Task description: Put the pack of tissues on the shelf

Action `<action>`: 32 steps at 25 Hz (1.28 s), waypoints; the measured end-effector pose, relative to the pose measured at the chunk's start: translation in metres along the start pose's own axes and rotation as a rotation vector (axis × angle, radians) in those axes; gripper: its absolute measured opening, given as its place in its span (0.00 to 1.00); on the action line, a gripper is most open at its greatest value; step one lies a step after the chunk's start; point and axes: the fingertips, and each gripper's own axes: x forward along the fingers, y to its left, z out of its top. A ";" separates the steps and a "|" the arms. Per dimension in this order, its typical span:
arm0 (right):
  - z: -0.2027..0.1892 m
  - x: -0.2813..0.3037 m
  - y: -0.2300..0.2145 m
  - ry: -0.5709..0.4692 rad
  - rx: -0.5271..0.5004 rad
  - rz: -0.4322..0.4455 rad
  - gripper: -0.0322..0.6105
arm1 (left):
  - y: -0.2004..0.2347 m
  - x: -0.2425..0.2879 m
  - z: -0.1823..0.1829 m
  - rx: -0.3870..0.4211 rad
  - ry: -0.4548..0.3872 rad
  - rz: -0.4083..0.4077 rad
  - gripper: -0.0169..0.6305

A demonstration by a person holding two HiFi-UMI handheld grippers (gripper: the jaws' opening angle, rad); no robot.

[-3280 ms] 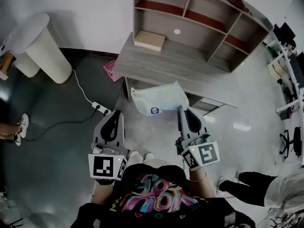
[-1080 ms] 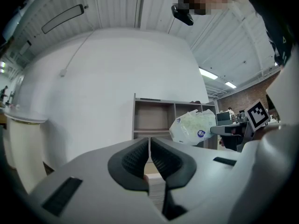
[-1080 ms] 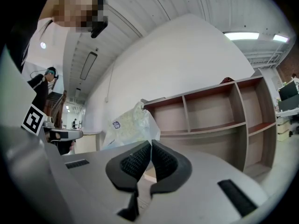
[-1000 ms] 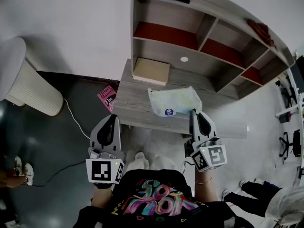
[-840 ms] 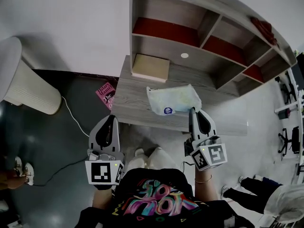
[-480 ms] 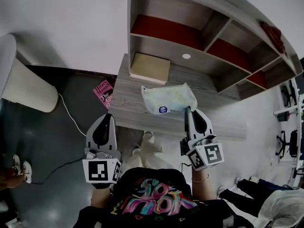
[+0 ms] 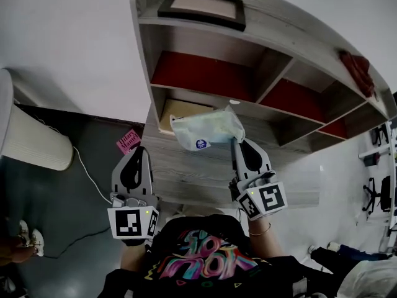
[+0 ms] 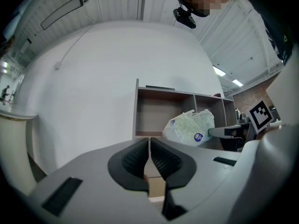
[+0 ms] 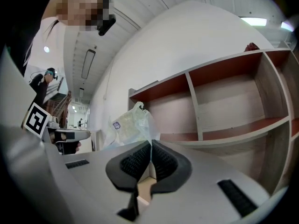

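Note:
The pack of tissues (image 7: 208,129), pale green wrap with a blue round sticker, hangs in the air above the grey desk (image 7: 186,172). My right gripper (image 7: 234,143) is shut on the edge of its wrap; in the right gripper view the pack (image 9: 131,124) rises just left of the closed jaws (image 9: 151,146). The pack is in front of the shelf unit's (image 7: 205,76) lowest left bay. My left gripper (image 7: 138,151) is beside it to the left, shut and empty (image 8: 149,141); its view shows the pack (image 8: 189,127) off to the right.
A tan box (image 7: 177,107) lies on the desk at the shelf's foot, behind the pack. A dark picture frame (image 7: 201,8) sits on top of the shelf and a red cloth (image 7: 356,67) at its right end. A pink book (image 7: 128,143) lies on the floor.
Both grippers have moved toward the shelf. The pack has travelled with the right gripper from over the desk's front to just before the lower-left bay.

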 end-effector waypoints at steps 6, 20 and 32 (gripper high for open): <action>0.012 0.029 -0.027 -0.027 0.019 0.015 0.08 | -0.005 0.042 0.009 0.007 -0.012 -0.003 0.08; 0.016 0.034 -0.044 -0.031 0.042 -0.035 0.08 | -0.015 0.073 0.020 0.025 -0.004 -0.085 0.08; 0.019 0.039 -0.044 -0.031 0.050 -0.099 0.08 | -0.011 0.086 0.016 0.020 0.018 -0.167 0.08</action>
